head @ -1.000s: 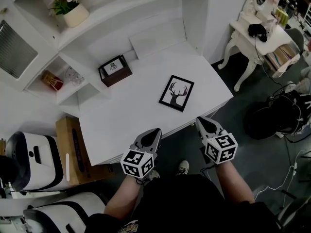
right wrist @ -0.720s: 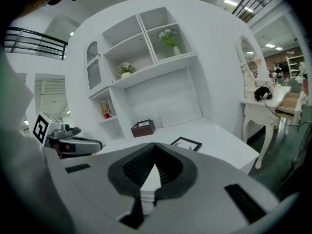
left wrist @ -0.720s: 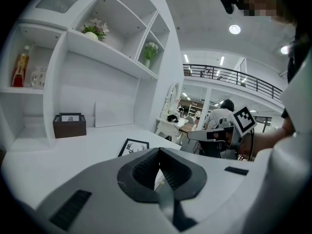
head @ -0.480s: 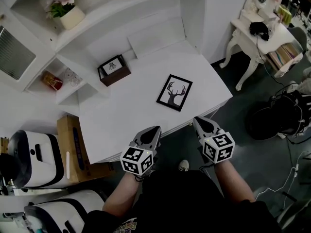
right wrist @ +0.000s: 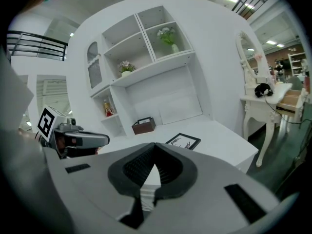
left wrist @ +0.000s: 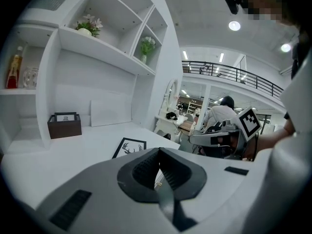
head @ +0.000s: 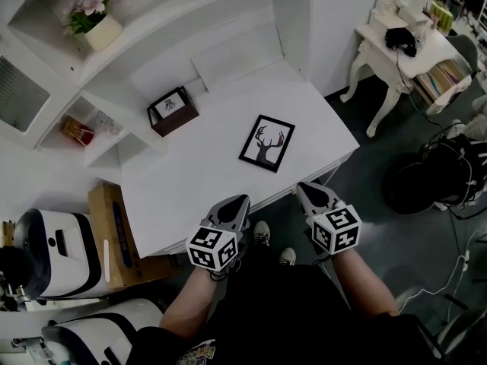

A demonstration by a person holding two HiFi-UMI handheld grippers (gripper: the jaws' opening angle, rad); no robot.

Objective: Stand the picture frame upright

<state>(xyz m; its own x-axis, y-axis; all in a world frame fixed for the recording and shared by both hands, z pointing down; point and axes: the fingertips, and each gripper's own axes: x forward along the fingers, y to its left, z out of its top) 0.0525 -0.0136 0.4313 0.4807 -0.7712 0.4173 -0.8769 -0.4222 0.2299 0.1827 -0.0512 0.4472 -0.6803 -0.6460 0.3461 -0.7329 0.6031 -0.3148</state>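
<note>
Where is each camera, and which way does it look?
Head view: on the person's head, looking steeply down at the white desk and flat black-framed deer picture; arms, left gripper, right gripper show.
Left gripper view: on the left gripper, looking along its shut fingers over the desk; right gripper beside.
Right gripper view: on the right gripper, looking along its shut fingers; left gripper beside.
Shared: all show the picture and brown box.

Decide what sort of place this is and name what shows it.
Probably a furniture showroom or staged room rather than a home: a white desk with built-in shelves, an ornate white dressing table beside it, and, in the left gripper view, a railed upper gallery.
</note>
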